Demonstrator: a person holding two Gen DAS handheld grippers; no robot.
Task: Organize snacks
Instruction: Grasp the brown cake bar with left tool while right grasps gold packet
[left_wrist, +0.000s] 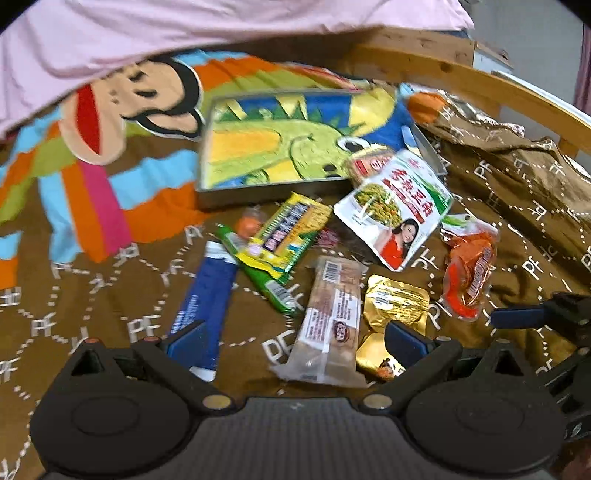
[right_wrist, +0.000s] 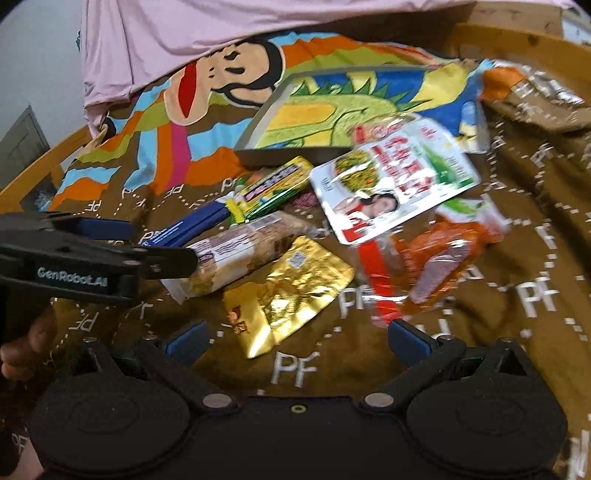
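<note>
While both claws stand apart with nothing between their fingers, the snacks lie in a heap on the brown blanket (left_wrist: 110, 295). The left gripper (left_wrist: 295, 341) has the cake bar (left_wrist: 332, 317) just ahead; the right gripper (right_wrist: 297, 338) faces the gold packet (right_wrist: 291, 291). The tray (left_wrist: 258, 184) lies beyond.

Pretty even indoor light, no hard shadows. Both views are motion-blurred, the right wrist one worse, print on the white pouch (right_wrist: 391, 184) is smeared. Gold packet (right_wrist: 291, 291) throws glare, and fisheye bends the edges, corners go black
</note>
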